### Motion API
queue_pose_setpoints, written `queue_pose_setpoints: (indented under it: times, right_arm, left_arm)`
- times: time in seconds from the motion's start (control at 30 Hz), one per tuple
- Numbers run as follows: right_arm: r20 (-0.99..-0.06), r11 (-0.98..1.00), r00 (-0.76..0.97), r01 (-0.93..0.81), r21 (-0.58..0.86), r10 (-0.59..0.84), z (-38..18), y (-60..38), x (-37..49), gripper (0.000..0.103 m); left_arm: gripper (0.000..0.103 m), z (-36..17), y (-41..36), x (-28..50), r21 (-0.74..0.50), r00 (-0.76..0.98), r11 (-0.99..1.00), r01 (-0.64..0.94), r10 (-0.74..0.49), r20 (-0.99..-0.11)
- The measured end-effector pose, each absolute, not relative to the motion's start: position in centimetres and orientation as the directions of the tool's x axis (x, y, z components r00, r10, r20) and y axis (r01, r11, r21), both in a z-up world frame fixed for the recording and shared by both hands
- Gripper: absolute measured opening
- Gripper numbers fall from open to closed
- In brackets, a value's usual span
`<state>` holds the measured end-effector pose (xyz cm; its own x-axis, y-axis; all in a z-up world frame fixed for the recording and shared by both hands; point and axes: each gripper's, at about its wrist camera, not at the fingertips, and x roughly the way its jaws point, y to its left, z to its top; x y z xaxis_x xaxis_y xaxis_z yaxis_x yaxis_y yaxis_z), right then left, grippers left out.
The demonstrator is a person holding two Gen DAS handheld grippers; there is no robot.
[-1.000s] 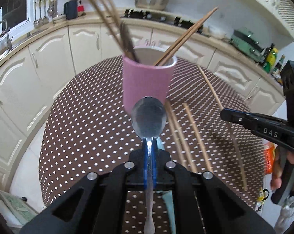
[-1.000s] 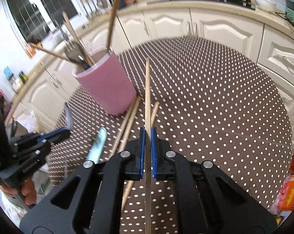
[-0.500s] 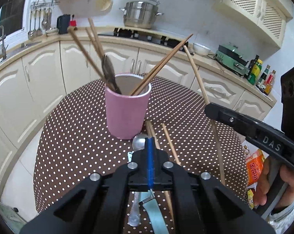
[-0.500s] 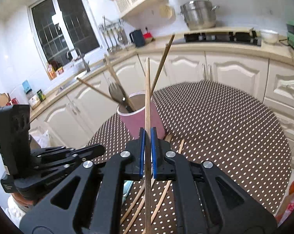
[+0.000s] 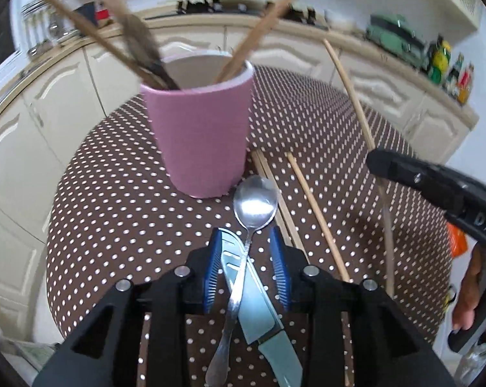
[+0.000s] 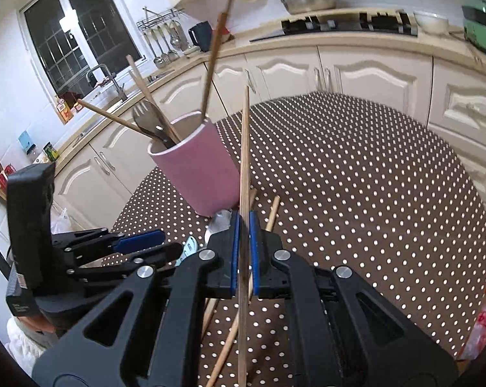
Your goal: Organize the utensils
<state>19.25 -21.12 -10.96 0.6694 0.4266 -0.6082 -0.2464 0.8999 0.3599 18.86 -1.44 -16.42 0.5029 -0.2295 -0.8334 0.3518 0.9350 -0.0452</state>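
Observation:
A pink cup point(image 5: 201, 132) stands on the dotted table and holds several chopsticks and a dark fork point(image 6: 148, 117). Just in front of it a metal spoon point(image 5: 254, 204) lies on the table, its handle crossing a pale-handled knife point(image 5: 256, 293). My left gripper point(image 5: 245, 267) hovers over both; its jaws are opening, and the blue pads point(image 5: 210, 267) stand clear of the spoon handle between them. My right gripper point(image 6: 244, 225) is shut on a wooden chopstick point(image 6: 244, 161) that points up beside the cup point(image 6: 201, 174). The same gripper point(image 5: 376, 161) reaches in from the right in the left wrist view.
Three loose chopsticks point(image 5: 317, 216) lie on the brown dotted tablecloth point(image 6: 372, 193) to the right of the cup. An orange packet point(image 5: 454, 238) sits at the table's right edge. Cream cabinets and a counter with a stove and pot ring the table.
The left gripper held the spoon up before the cup; now it has dropped lower, its jaws have parted, and the spoon lies across the knife. The right gripper tilted its chopstick up beside the cup.

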Motion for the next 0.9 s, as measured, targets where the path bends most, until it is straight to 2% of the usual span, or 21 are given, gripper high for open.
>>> queue_pose_setpoints:
  times: [0.2, 0.43, 0.5, 0.53, 0.7, 0.9]
  right_arm:
    - [-0.617, 0.897, 0.659, -0.236, 0.374, 0.43, -11.9, -22.0, 19.1, 0.007]
    - [-0.618, 0.887, 0.646, -0.235, 0.399, 0.449, -12.4, -22.6, 19.2, 0.007]
    - [-0.618, 0.884, 0.643, -0.237, 0.403, 0.453, -12.4, -22.6, 19.2, 0.007]
    - [-0.618, 0.882, 0.64, -0.238, 0.406, 0.457, -12.4, -22.5, 19.3, 0.007]
    - [-0.617, 0.876, 0.634, -0.239, 0.419, 0.467, -12.3, -22.5, 19.5, 0.007]
    - [-0.604, 0.874, 0.644, -0.238, 0.424, 0.469, -12.2, -22.5, 19.3, 0.007]
  left_arm:
    - [0.03, -18.7, -3.9, 20.8, 0.075, 0.456, 0.918, 0.391, -0.122, -0.882]
    - [0.029, -19.5, -5.9, 21.9, 0.194, 0.458, 0.885, 0.423, -0.024, -0.889]
    - [0.01, -19.6, -6.3, 22.1, 0.223, 0.472, 0.881, 0.418, 0.0, -0.882]
    - [0.01, -19.6, -6.3, 22.2, 0.232, 0.477, 0.881, 0.413, 0.008, -0.879]
    - [0.003, -19.1, -6.1, 22.7, 0.176, 0.489, 0.906, 0.385, -0.038, -0.871]
    - [0.003, -17.2, -4.1, 20.6, 0.114, 0.546, 0.924, 0.366, -0.113, -0.83]
